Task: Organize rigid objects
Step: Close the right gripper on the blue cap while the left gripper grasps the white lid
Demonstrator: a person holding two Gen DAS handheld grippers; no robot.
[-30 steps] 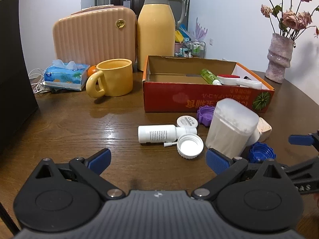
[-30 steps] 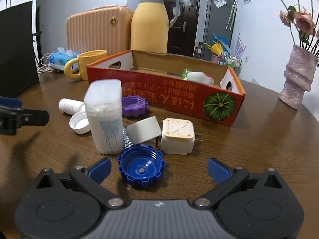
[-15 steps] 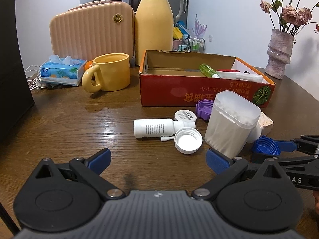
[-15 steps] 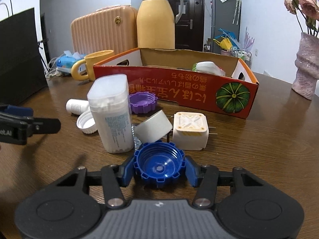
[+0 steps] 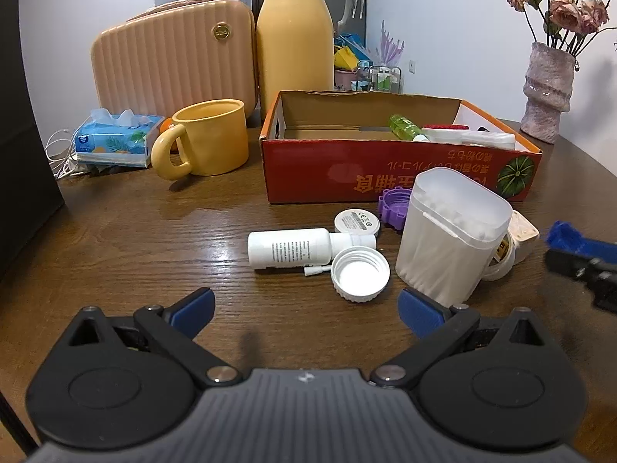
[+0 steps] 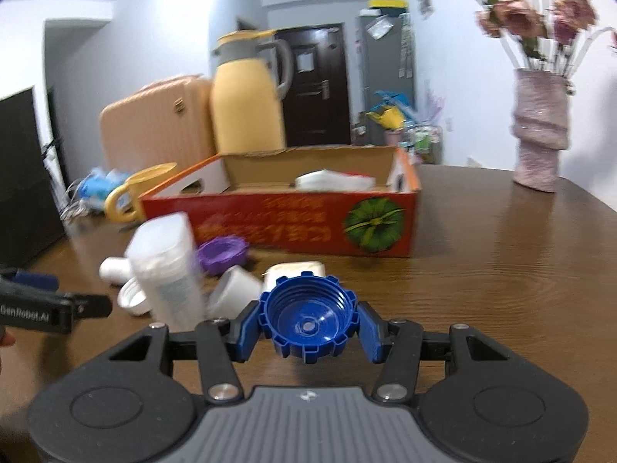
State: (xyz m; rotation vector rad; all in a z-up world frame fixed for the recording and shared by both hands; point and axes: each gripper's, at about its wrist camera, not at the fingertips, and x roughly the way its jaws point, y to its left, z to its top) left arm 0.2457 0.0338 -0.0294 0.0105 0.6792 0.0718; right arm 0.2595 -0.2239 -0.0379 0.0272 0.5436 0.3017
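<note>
My right gripper [image 6: 308, 326] is shut on a blue ribbed cap [image 6: 308, 318], lifted off the wooden table [image 6: 501, 270] and tilted, in front of the red cardboard box [image 6: 293, 223]. Behind the cap stand a cotton swab tub [image 6: 166, 266], a purple cap [image 6: 221, 254], a white cup [image 6: 233, 291] and a cream plug [image 6: 295, 270]. My left gripper [image 5: 306, 306] is open and holds nothing, just short of a white cap [image 5: 360, 274], a white bottle [image 5: 297, 247] on its side and the swab tub [image 5: 449, 231]. The box [image 5: 385, 171] holds a green bottle and white items.
A yellow mug [image 5: 210, 142], a tissue pack [image 5: 115, 141], a peach case [image 5: 173, 65] and a yellow jug [image 5: 295, 38] stand at the back left. A pink vase [image 6: 540, 135] with flowers is at the back right. A dark panel [image 5: 23, 135] borders the left.
My right gripper closed on the blue cap, then raised it off the table and rolled. The left gripper stayed open and barely moved.
</note>
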